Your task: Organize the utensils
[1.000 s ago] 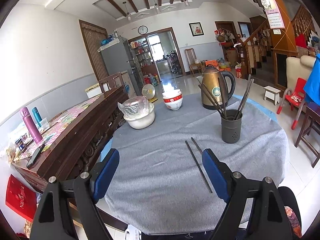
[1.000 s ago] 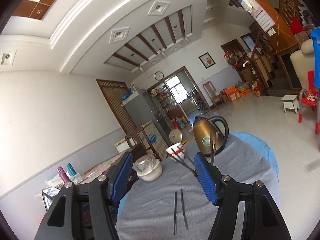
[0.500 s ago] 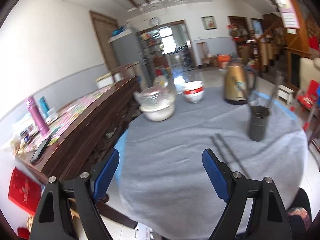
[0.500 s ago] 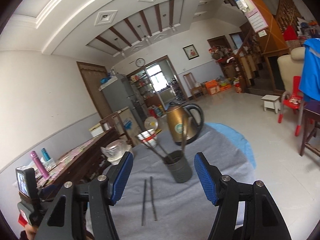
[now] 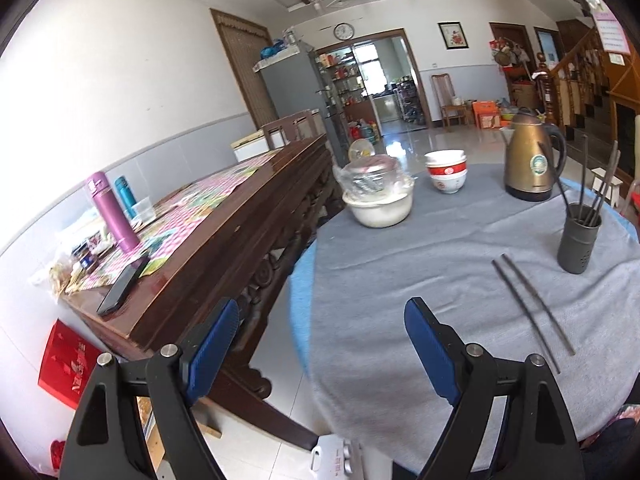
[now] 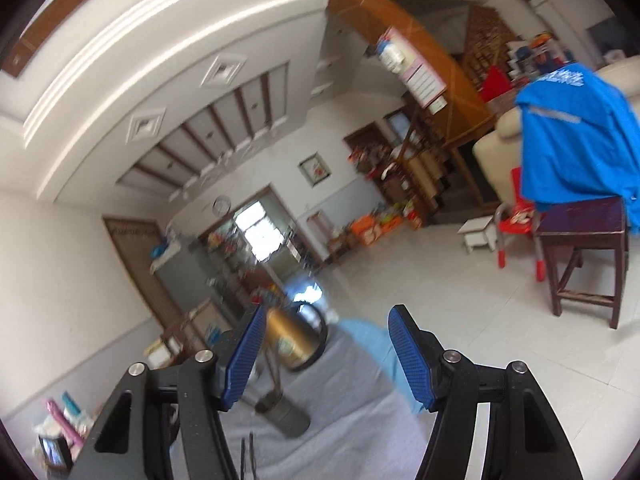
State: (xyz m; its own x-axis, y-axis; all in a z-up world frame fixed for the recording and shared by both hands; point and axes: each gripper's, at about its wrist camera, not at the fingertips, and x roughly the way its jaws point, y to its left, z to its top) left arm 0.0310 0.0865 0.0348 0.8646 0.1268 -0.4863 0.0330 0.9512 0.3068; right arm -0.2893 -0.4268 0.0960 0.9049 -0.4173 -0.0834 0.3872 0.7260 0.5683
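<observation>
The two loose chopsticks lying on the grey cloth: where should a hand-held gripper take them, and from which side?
Grip the loose chopsticks together near mid-length, coming from above with the fingers straddling the pair. They lie flat and nearly parallel on the grey cloth, close to the dark holder, so probably only a top-down pinch gets under neither.

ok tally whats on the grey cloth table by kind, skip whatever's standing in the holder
loose chopsticks: 2
holder: 1
kettle: 1
stack of red and white bowls: 1
white pot with plastic over it: 1
total: 6
</observation>
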